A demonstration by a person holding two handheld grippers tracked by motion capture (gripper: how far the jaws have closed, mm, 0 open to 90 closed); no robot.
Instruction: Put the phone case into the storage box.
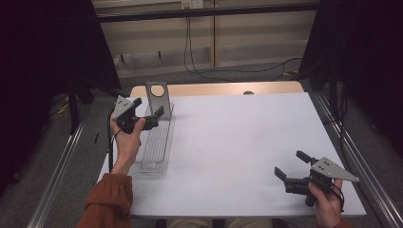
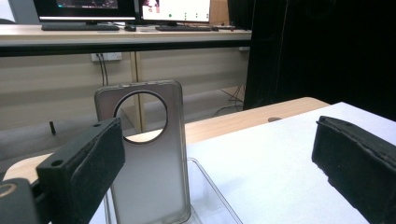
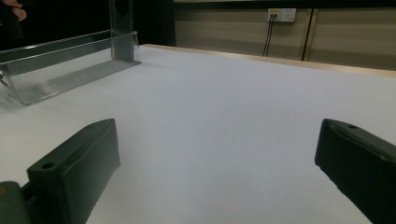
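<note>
While both tongs gape empty, phone case [image 1: 158,98] stands upright, long axis vertical, in clear tray [image 1: 157,142], left tongs [image 1: 148,112] beside it.

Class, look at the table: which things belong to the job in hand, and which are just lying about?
In the job:
- phone case, upright in the tray's far end
- clear tray
- left claw, open, beside the case

Lying about:
- right claw, open over bare table
- monitors on the far desk
- wall cables
</note>
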